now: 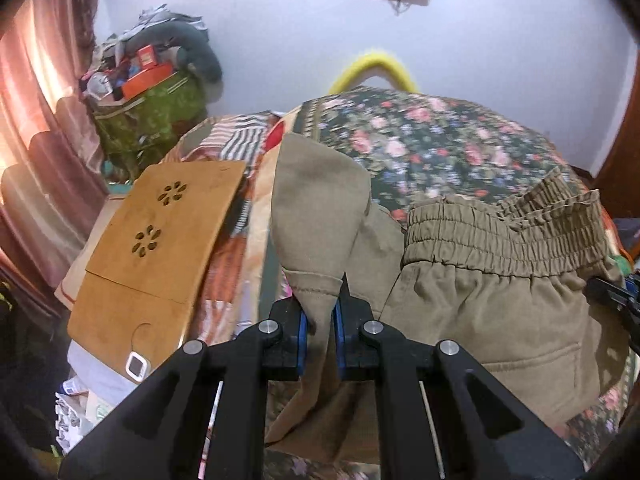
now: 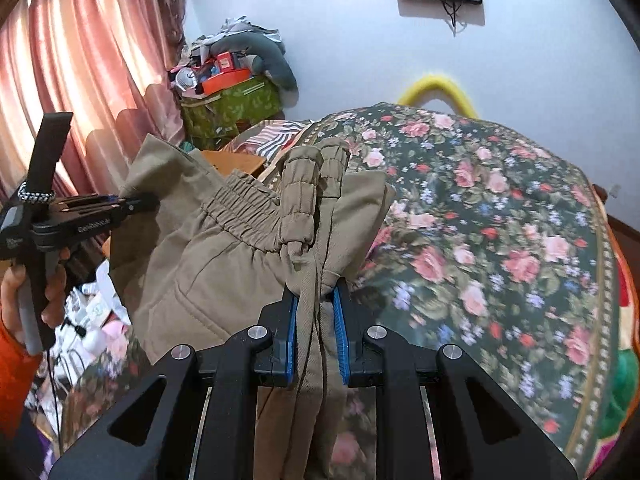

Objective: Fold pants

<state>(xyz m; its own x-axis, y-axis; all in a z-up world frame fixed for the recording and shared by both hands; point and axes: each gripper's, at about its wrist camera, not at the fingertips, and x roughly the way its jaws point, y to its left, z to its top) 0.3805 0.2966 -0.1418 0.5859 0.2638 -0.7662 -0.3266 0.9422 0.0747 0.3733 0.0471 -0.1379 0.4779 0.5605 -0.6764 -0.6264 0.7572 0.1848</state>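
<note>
Khaki pants (image 1: pixel 496 304) with an elastic waistband (image 1: pixel 504 236) hang lifted above the floral bed. My left gripper (image 1: pixel 321 320) is shut on a hemmed fold of the pants at their left side. My right gripper (image 2: pixel 316 312) is shut on the pants (image 2: pixel 208 264) just below the gathered waistband (image 2: pixel 304 196). The left gripper also shows at the left of the right wrist view (image 2: pixel 148 202), its tips against the cloth. The right gripper's tip shows at the right edge of the left wrist view (image 1: pixel 616 300).
A floral bedspread (image 2: pixel 500 240) covers the bed under the pants. A wooden lap desk (image 1: pixel 160 248) lies on the bed's left side. A green bag piled with clutter (image 1: pixel 152 112) stands by pink curtains (image 2: pixel 88 64). Small items litter the floor (image 2: pixel 92 316).
</note>
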